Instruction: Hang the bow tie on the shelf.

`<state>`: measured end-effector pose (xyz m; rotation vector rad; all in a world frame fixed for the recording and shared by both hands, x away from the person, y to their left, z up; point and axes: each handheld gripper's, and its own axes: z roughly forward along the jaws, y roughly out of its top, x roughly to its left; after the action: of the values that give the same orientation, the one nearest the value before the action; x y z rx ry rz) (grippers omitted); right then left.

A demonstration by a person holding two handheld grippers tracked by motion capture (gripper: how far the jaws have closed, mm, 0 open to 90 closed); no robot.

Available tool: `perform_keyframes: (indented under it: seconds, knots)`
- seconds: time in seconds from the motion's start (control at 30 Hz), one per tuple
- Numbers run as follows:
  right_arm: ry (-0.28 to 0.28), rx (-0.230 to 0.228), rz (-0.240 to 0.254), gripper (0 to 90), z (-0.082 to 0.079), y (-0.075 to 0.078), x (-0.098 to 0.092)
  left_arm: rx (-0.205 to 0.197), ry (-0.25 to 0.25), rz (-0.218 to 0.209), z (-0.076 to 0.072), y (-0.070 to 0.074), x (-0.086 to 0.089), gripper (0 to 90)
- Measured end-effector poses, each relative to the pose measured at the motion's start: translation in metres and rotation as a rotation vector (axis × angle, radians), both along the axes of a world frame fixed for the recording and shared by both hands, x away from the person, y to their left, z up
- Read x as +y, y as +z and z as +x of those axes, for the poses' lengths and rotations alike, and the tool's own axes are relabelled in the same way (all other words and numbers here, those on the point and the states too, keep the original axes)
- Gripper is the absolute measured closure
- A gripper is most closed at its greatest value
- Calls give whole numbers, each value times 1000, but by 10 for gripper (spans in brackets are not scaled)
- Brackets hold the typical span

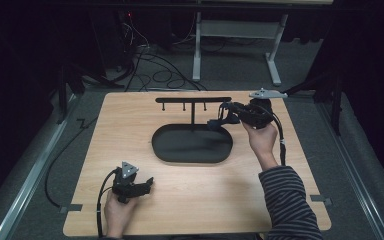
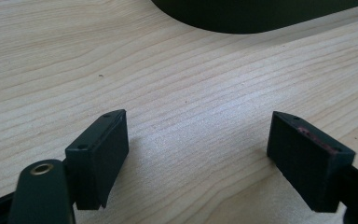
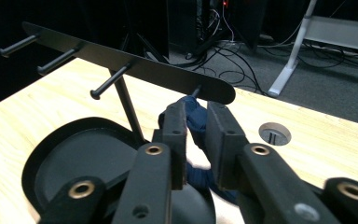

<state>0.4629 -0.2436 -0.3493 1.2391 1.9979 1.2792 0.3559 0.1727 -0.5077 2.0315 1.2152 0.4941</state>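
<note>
High view: stand (image 1: 192, 100) beside right claw (image 1: 219, 118).

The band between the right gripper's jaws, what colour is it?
Dark blue; the band shows best in the right gripper view.

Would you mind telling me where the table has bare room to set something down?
The wooden table is bare left of the black tray, and along the near edge between the left gripper and the striped sleeve. It is crowded at the far right, where the right gripper holds a blue thing by the peg rack.
</note>
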Motion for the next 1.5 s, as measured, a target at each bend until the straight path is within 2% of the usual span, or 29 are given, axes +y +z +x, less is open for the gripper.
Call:
perform_keyframes:
  seconds: [0.7, 1.5]
  knots:
    - [15, -1, 43, 586, -28, 11, -21, 0, -1, 1, 0, 0, 0, 207]
    - [-27, 1, 60, 562, -62, 5, -37, -6, -5, 10, 0, 0, -1, 204]
